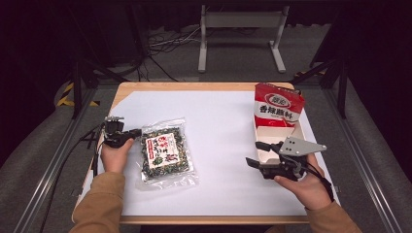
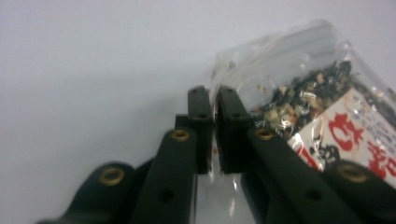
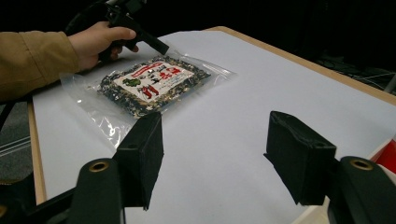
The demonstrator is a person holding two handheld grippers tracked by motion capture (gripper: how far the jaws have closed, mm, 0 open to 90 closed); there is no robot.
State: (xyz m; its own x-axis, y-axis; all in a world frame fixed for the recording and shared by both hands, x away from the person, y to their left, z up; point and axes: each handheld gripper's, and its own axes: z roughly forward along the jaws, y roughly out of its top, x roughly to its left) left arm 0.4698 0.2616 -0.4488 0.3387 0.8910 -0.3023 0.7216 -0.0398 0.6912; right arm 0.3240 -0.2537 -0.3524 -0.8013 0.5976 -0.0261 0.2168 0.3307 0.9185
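Snack bag [image 1: 165, 154] lies near the table's [image 1: 223, 121] left edge, its corner pinched in the left gripper [image 1: 137, 132]; right gripper [image 1: 256, 154] hovers, jaws wide, empty.

A wooden table [image 1: 204, 86] under a white sheet [image 1: 228, 145] stands on grey floor [image 1: 29, 145]. At twelve o'clock, a white frame [image 1: 240, 29] and loose cables [image 1: 167, 41] sit in dim light.

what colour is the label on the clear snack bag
White with red and black print; the label on the snack bag shows best in the right gripper view.
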